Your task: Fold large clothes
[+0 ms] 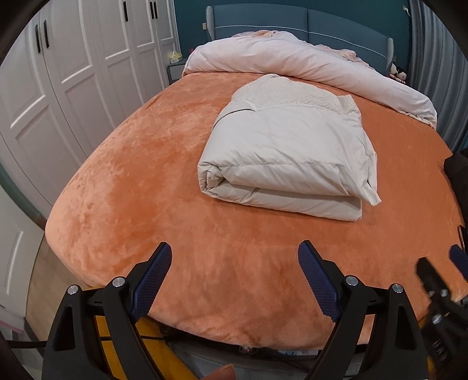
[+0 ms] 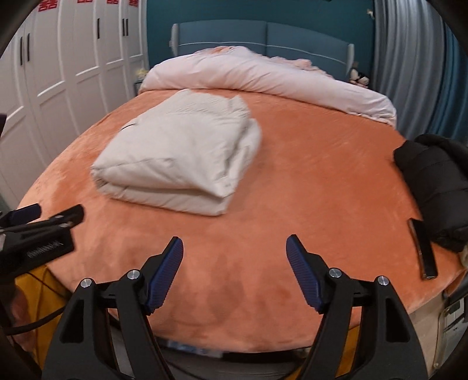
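Note:
A cream padded coat [image 1: 288, 149] lies folded into a thick bundle on the orange bed cover [image 1: 146, 181]; the right wrist view shows the same coat [image 2: 178, 157] left of centre. My left gripper [image 1: 235, 251] hangs open over the bed's near edge, well short of the bundle, with nothing between its blue pads. My right gripper [image 2: 235, 245] is open too, over bare cover in front of the coat and to its right, holding nothing. The left gripper [image 2: 46, 216] shows at the left edge of the right wrist view.
A black padded garment [image 2: 435, 181] lies at the bed's right edge beside a flat dark strip [image 2: 424, 248]. A pale pink duvet [image 1: 307, 70] is bunched at the blue headboard [image 1: 292, 23]. White wardrobe doors [image 1: 67, 73] stand along the left.

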`<state>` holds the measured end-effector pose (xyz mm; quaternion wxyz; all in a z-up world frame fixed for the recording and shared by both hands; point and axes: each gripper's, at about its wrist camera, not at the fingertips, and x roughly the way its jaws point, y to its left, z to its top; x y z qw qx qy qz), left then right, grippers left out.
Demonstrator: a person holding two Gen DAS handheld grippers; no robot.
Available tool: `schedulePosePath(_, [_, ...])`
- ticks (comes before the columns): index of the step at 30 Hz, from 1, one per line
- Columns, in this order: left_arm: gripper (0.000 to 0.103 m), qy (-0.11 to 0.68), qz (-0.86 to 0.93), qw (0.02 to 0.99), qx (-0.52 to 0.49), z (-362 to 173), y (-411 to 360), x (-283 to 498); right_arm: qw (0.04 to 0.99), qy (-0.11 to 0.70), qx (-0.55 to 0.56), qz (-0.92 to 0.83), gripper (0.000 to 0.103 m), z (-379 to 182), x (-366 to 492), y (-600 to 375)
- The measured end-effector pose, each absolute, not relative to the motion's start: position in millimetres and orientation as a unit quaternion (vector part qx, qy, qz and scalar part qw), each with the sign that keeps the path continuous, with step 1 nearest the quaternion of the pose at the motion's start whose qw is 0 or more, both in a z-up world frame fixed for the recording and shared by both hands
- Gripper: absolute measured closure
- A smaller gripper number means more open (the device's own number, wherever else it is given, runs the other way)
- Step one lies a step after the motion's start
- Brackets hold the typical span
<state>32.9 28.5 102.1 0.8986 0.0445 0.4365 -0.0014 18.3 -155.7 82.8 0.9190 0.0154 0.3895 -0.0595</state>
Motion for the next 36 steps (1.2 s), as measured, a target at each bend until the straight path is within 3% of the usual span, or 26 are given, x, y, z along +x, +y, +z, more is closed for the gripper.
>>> schedulePosePath(36, [0.017,0.427,0.006,0.901,0.077,84.3,13.3,24.6,0.911,0.407,0.032,-0.066,0.032,69.0,12.8,-134.7])
